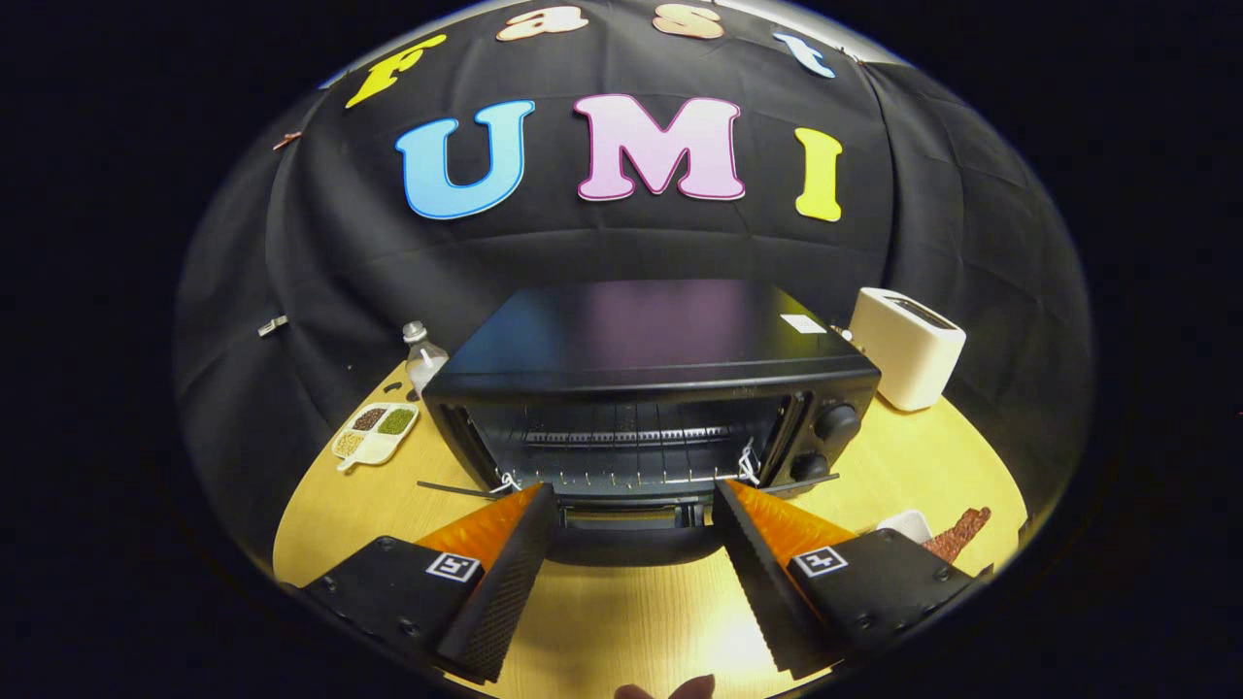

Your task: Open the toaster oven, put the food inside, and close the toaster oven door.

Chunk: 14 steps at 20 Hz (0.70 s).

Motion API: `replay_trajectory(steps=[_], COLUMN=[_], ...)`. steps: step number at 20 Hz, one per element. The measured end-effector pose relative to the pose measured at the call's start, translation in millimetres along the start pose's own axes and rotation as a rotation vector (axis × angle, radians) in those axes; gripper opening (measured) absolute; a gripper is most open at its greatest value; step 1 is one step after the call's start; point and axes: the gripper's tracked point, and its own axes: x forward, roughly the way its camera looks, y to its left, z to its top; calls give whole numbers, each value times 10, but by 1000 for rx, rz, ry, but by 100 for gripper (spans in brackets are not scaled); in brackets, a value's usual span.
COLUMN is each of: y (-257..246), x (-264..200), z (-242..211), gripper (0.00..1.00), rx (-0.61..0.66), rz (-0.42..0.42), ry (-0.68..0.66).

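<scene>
A black toaster oven (651, 340) stands on the wooden table just ahead of my fingers. Its door (631, 510) hangs folded down toward me, so the wire rack (621, 437) inside is exposed. The door's dark handle (631, 551) lies between my two fingers. My gripper (633, 488) is open, with its fingertips at either side of the lowered door and nothing pressed between them. A brown strip of food (958, 532) lies beside a small white dish (906, 524), to the right of my right finger.
A white pop-up toaster (908, 359) stands right of the oven. Left of it are a clear bottle (423, 354) and a divided dish of grains (376, 432). Bare wooden table (621, 621) lies under my fingers. A person's fingertips (670, 689) peek in below.
</scene>
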Motion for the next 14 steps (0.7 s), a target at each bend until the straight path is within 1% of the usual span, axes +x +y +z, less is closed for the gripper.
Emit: replay_trajectory(steps=[10, 12, 14], y=[-24, -35, -85], x=[-152, -146, -131], z=[-433, -586, -820], gripper=[100, 100, 99], rx=[-34, -42, -43], rz=[-11, -11, -13], ry=[75, 111, 179])
